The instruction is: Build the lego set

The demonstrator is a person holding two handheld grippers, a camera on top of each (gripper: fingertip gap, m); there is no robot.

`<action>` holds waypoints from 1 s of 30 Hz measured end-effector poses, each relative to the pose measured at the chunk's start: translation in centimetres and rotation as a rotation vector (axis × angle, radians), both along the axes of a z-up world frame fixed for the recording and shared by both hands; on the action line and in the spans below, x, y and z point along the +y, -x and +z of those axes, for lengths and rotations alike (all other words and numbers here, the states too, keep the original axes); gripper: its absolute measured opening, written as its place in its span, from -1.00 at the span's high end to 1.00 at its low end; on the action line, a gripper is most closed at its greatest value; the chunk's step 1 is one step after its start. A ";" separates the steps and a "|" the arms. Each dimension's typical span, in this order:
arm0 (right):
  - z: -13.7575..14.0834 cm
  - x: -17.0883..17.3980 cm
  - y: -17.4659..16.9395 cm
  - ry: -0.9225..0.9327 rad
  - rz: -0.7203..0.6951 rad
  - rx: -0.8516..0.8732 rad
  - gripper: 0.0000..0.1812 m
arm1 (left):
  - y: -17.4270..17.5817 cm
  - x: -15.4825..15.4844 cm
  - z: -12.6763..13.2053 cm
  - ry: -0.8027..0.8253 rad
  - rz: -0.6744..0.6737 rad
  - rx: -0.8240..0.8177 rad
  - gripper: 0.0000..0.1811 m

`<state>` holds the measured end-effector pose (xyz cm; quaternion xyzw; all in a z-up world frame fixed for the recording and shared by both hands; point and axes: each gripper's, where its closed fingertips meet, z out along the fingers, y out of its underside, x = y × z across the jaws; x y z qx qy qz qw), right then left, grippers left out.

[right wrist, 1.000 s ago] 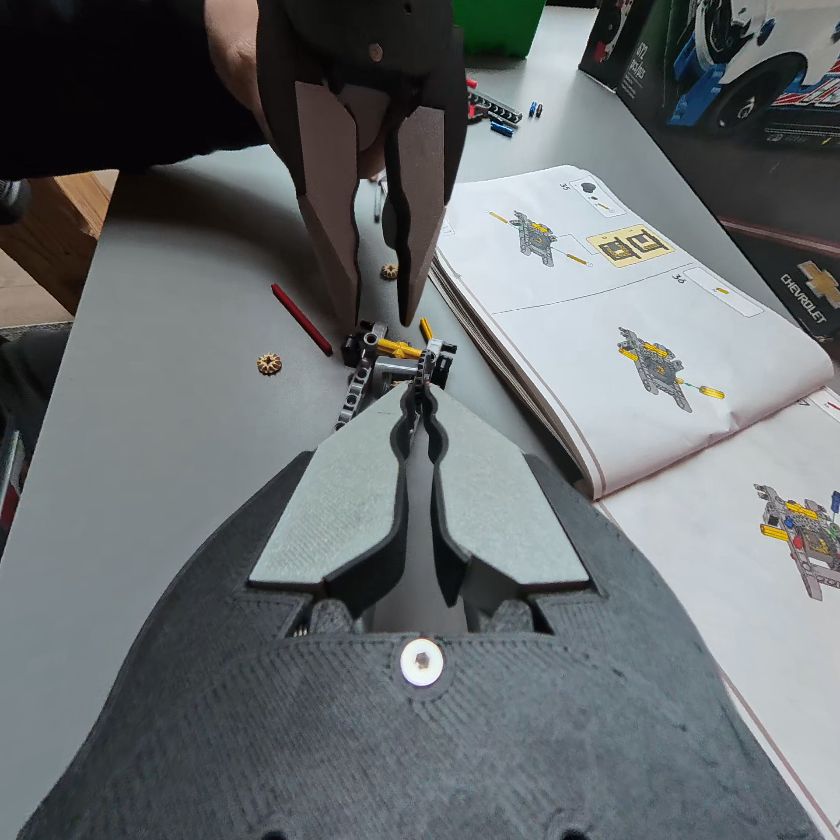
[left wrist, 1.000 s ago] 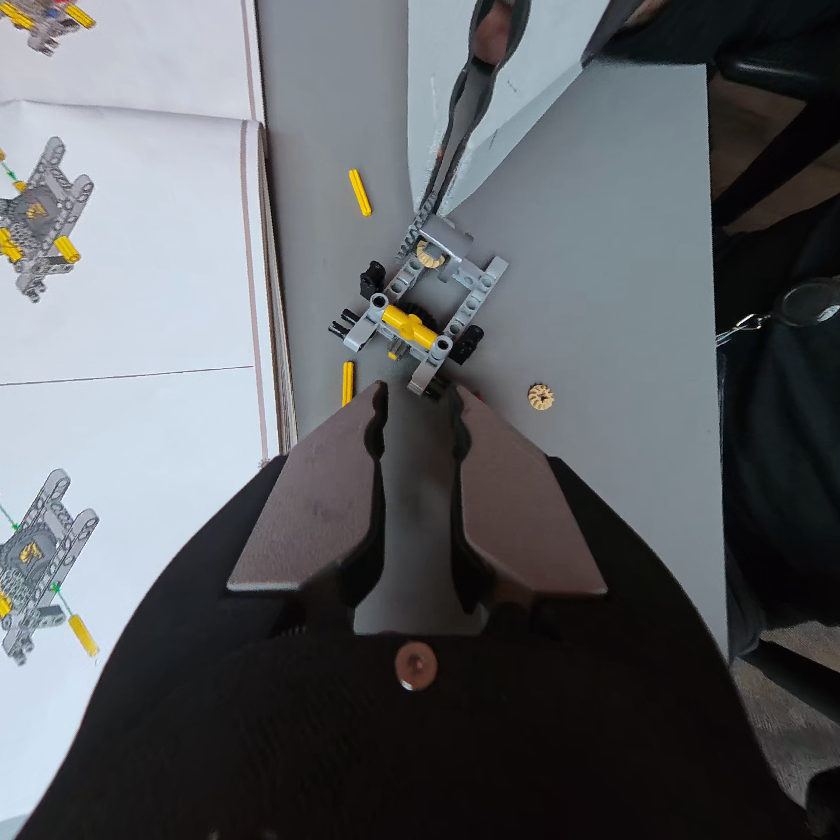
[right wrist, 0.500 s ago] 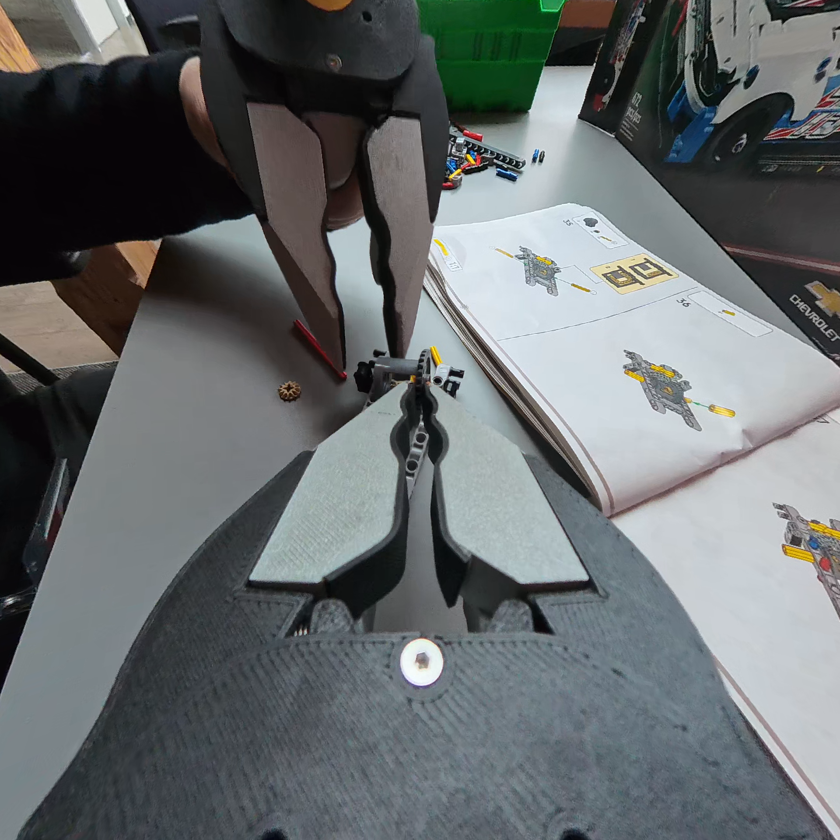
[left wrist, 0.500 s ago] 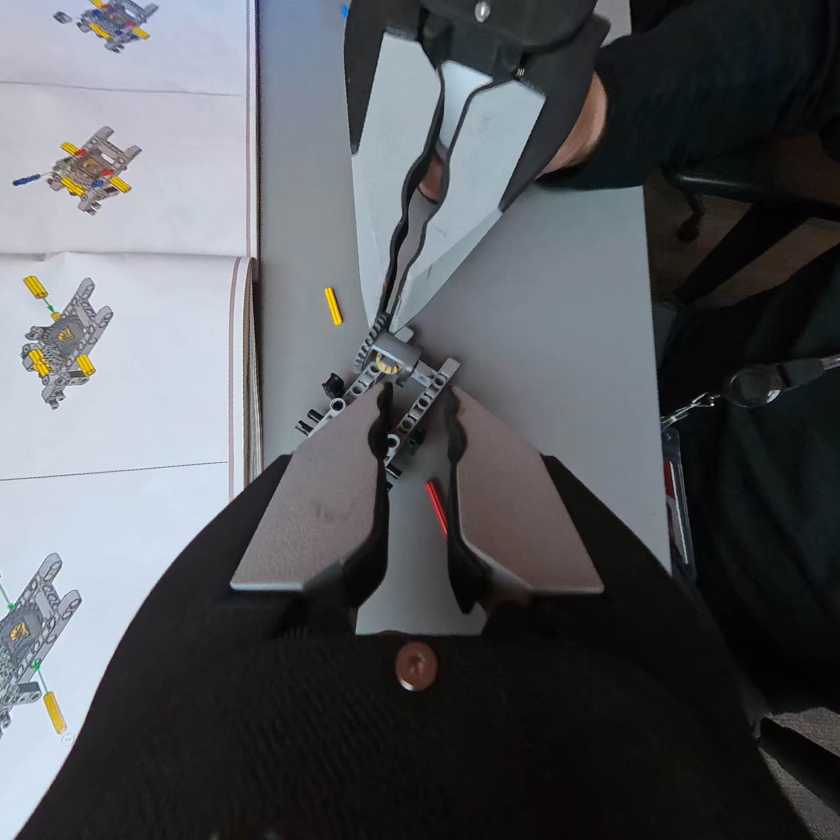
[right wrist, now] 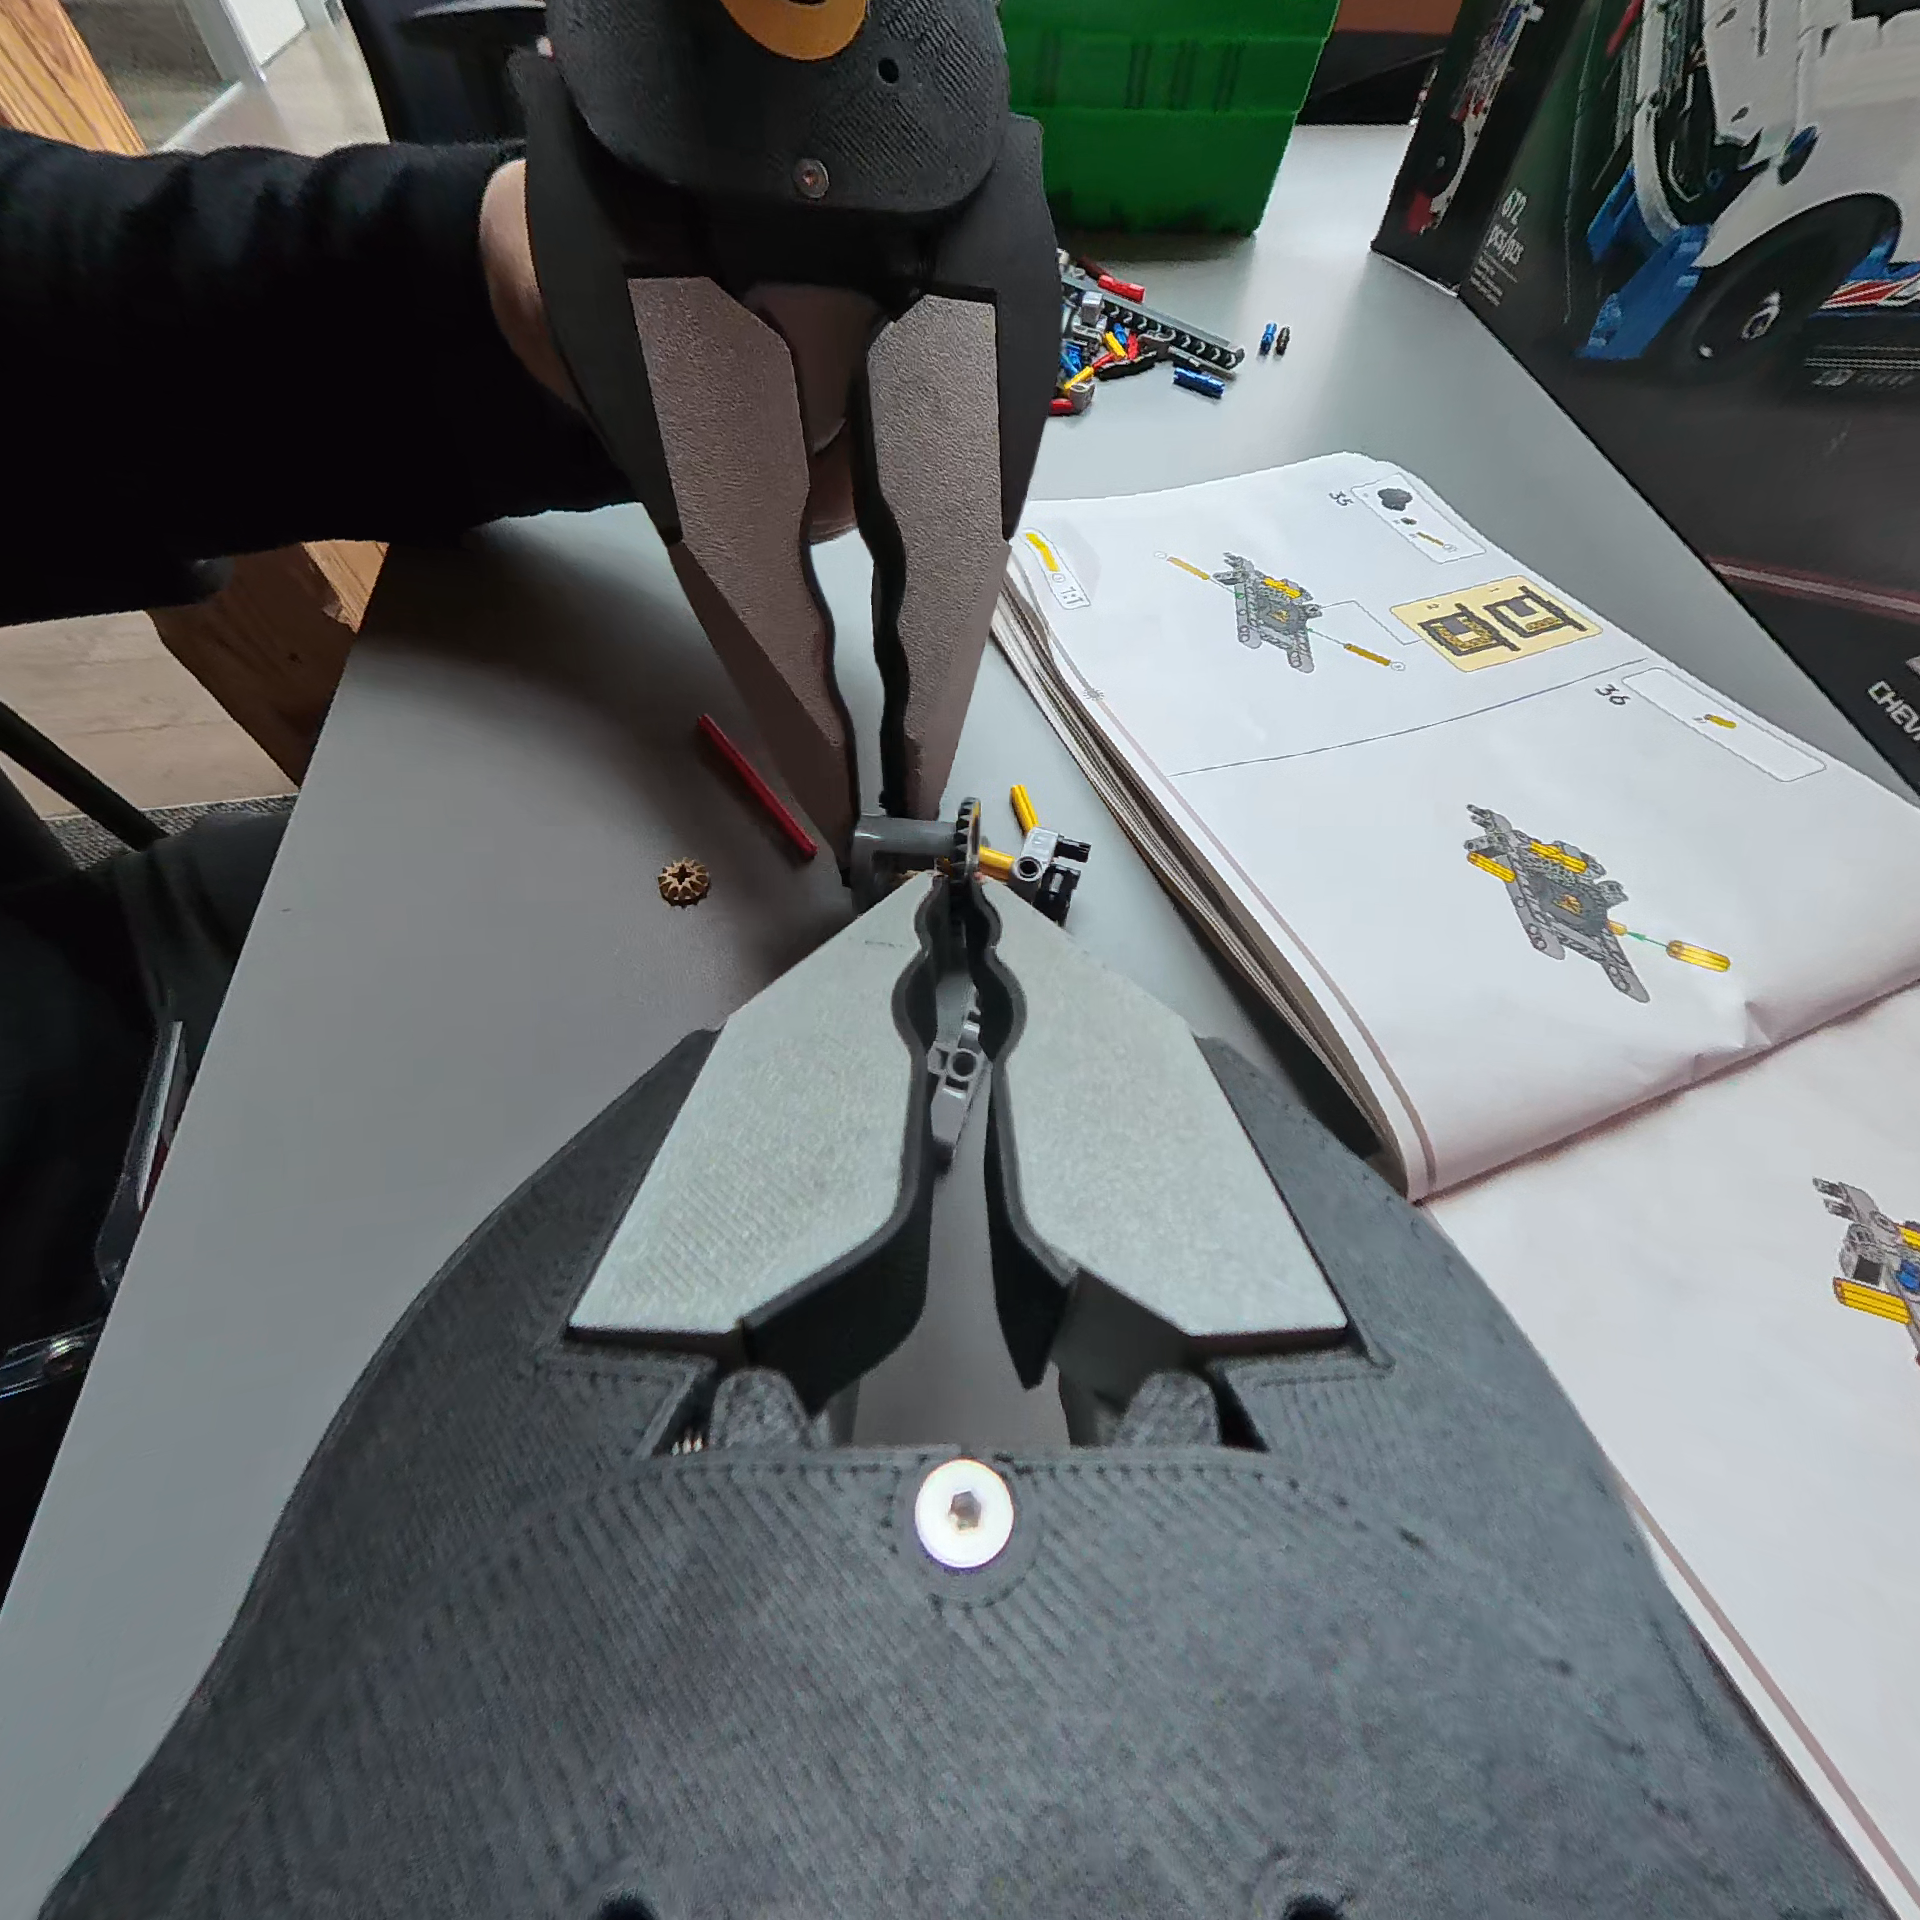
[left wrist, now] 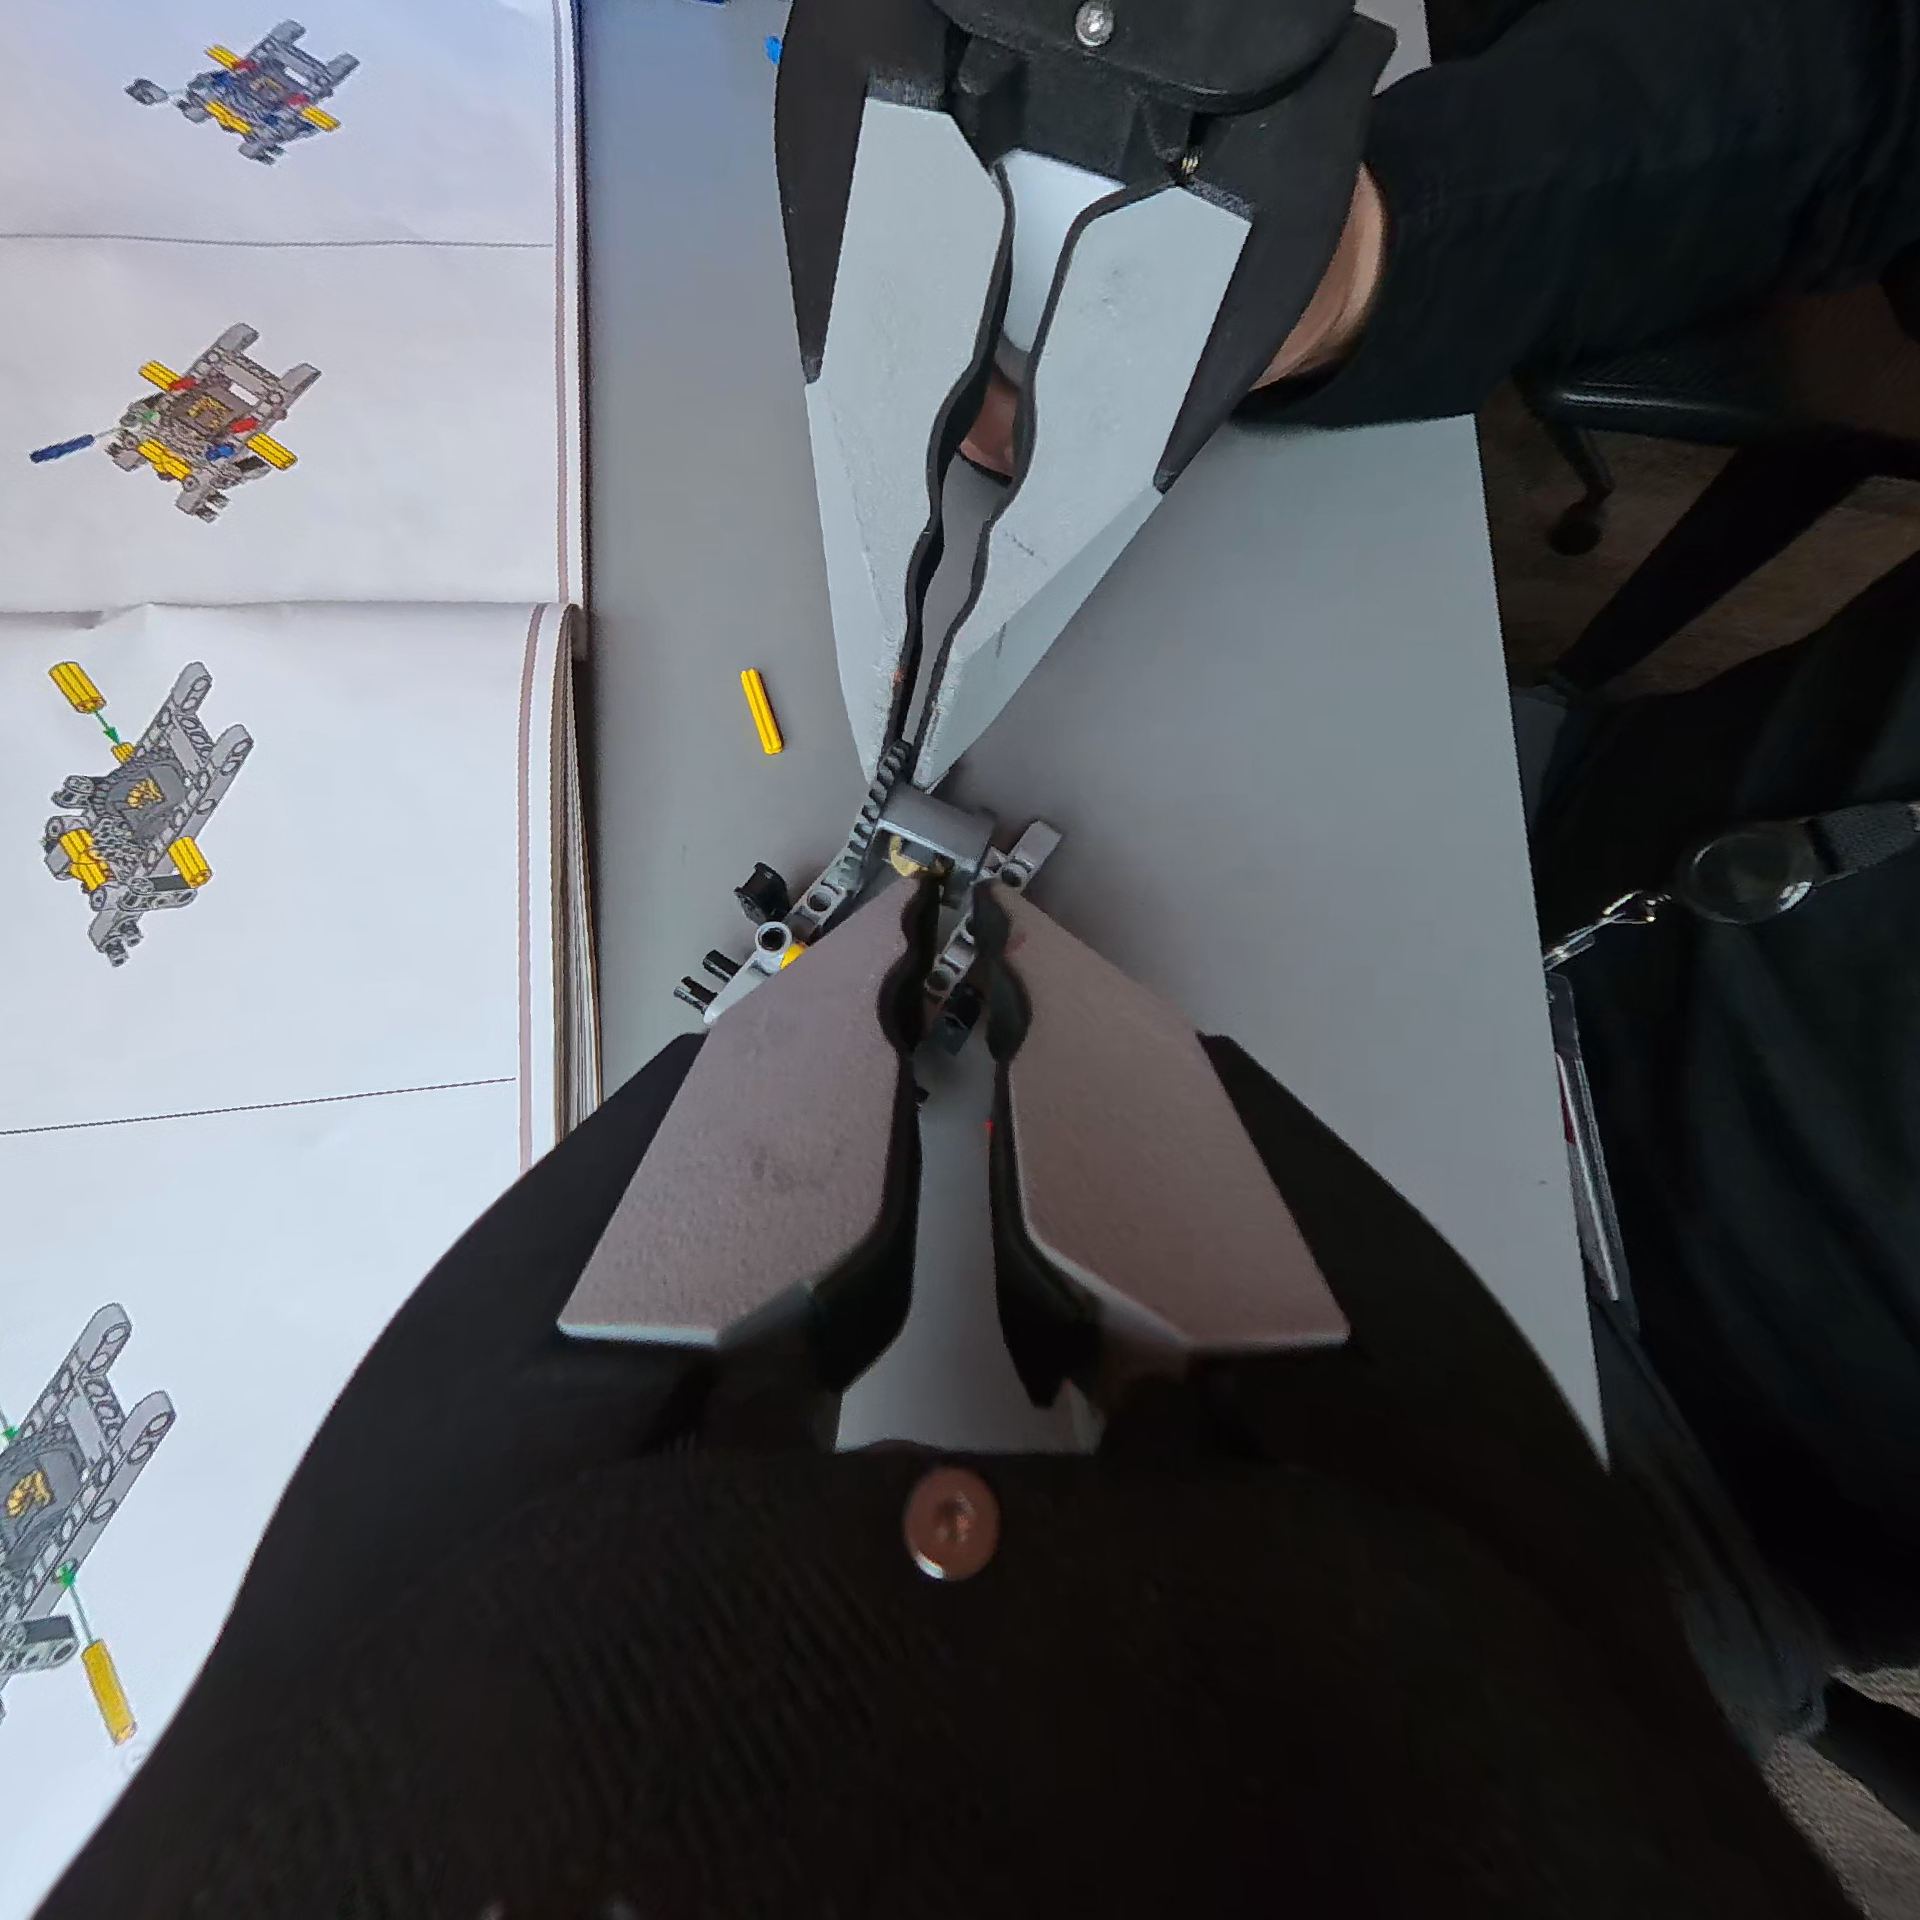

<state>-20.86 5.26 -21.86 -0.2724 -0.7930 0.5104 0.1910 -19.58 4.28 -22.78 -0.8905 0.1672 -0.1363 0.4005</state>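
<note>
**Two grippers on one small frame, meeting nose to nose**

Two of my tools point at each other along one line, and the grey frame (left wrist: 914, 883) lies on the table (left wrist: 1247, 831) right where their tips meet. My right gripper (right wrist: 956, 904) is pinching one long grey beam (right wrist: 956, 1060) of that frame; the beam runs straight back between its fingers, so the frame's long axis follows this gripper's own line, and the rest of the frame sits just ahead of its tips. My left gripper (left wrist: 951, 914) comes in from the far end. Its fingers are a narrow gap apart, straddling the other side beam, and I cannot tell whether they already press on it.

Just off the left gripper's left fingertip (left wrist: 831, 997), the yellow piece and black pins of the frame stick out sideways. A loose yellow pin (left wrist: 761, 711) lies farther ahead on that same side, near the instruction book (left wrist: 281, 831). A red rod (right wrist: 753, 784) and a tan gear (right wrist: 683, 881) lie on its opposite side.

I judge the right gripper is the anchor, so any adjusting should fall to the left.
</note>
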 end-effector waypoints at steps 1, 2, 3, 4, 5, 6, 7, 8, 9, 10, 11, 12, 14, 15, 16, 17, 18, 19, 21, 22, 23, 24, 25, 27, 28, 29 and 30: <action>0.0 0.0 0.0 0.002 0.002 -0.003 1.00 | 0.0 0.0 0.0 -0.005 -0.001 0.008 0.98; 0.0 0.0 0.0 0.002 0.003 -0.005 1.00 | 0.1 0.0 0.0 -0.007 -0.002 0.011 0.98; 0.0 0.0 0.0 0.001 0.003 -0.004 1.00 | 0.0 -0.1 0.0 -0.006 -0.003 0.008 0.98; -0.1 -0.1 0.0 -0.003 0.002 -0.003 1.00 | 0.0 -0.1 0.0 -0.005 -0.004 0.006 0.98; -0.1 -0.1 0.0 -0.006 0.001 -0.001 1.00 | 0.0 -0.1 0.0 -0.004 -0.004 0.004 0.98; -0.1 -0.1 0.0 -0.011 0.000 -0.001 1.00 | 0.0 -0.1 -0.1 -0.003 -0.004 0.004 0.98; -0.2 -0.1 0.0 -0.016 -0.001 0.001 1.00 | 0.0 -0.1 -0.2 -0.003 -0.005 0.005 0.98; -0.2 -0.1 0.0 -0.020 -0.001 0.002 1.00 | 0.1 -0.1 -0.2 -0.003 -0.006 0.004 0.98; -0.2 -0.1 0.0 -0.024 -0.002 0.004 1.00 | 0.1 -0.1 -0.2 -0.004 -0.006 0.002 0.98; -0.3 -0.1 0.0 -0.027 -0.002 0.004 1.00 | 0.1 -0.2 -0.3 -0.004 -0.006 -0.002 0.98; -0.3 -0.1 0.0 -0.029 -0.001 0.003 1.00 | 0.1 -0.2 -0.3 -0.003 -0.005 -0.008 0.98; -0.3 -0.1 0.0 -0.030 -0.001 0.002 1.00 | 0.1 -0.2 -0.2 -0.003 -0.004 -0.016 0.98; -0.3 -0.1 0.0 -0.028 0.000 0.000 1.00 | 0.0 -0.2 0.0 -0.007 -0.005 -0.027 0.96; -0.3 -0.1 0.0 -0.027 -0.001 0.000 1.00 | 0.0 -0.2 0.0 -0.008 -0.004 -0.023 0.97; -0.3 -0.1 0.0 -0.026 -0.001 0.000 1.00 | 0.1 -0.2 0.0 -0.010 -0.004 -0.019 0.97; -0.3 -0.1 0.0 -0.026 -0.002 0.000 1.00 | 0.1 -0.2 0.0 -0.012 -0.004 -0.014 0.97; -0.3 -0.1 0.0 -0.027 -0.002 -0.001 1.00 | 0.1 -0.2 0.0 -0.013 -0.005 -0.010 0.98; -0.3 -0.1 0.0 -0.028 -0.004 -0.002 1.00 | 0.1 -0.2 0.0 -0.015 -0.006 -0.005 0.98; -0.4 -0.1 0.0 -0.030 -0.005 -0.007 1.00 | 0.1 -0.2 -0.1 -0.016 -0.007 -0.001 0.98; -0.5 -0.1 0.0 -0.031 -0.005 -0.008 1.00 | 0.1 -0.2 -0.1 -0.017 -0.010 -0.001 0.98; -0.5 -0.1 0.0 -0.034 -0.003 -0.010 1.00 | 0.0 -0.2 -0.1 -0.017 -0.016 -0.003 0.99; -0.6 -0.1 0.0 -0.040 -0.002 -0.010 1.00 | -0.1 -0.3 -0.1 -0.017 -0.020 -0.004 0.99; -0.6 -0.1 -0.1 -0.047 -0.003 -0.007 1.00 | -0.1 -0.3 -0.2 -0.015 -0.022 -0.001 0.99; -0.8 -0.3 -0.1 -0.069 0.001 0.000 0.99 | -0.2 -0.3 -0.3 -0.017 -0.031 0.001 0.99; -1.0 -0.3 -0.2 -0.083 0.004 0.002 0.99 | -0.3 -0.3 -0.2 -0.021 -0.039 0.002 0.99; -1.1 -0.4 -0.2 -0.097 0.004 0.003 0.99 | -0.4 -0.3 -0.2 -0.023 -0.044 0.008 0.99; -1.2 -0.4 -0.2 -0.108 0.002 0.006 0.99 | -0.4 -0.4 -0.4 -0.019 -0.047 0.022 0.99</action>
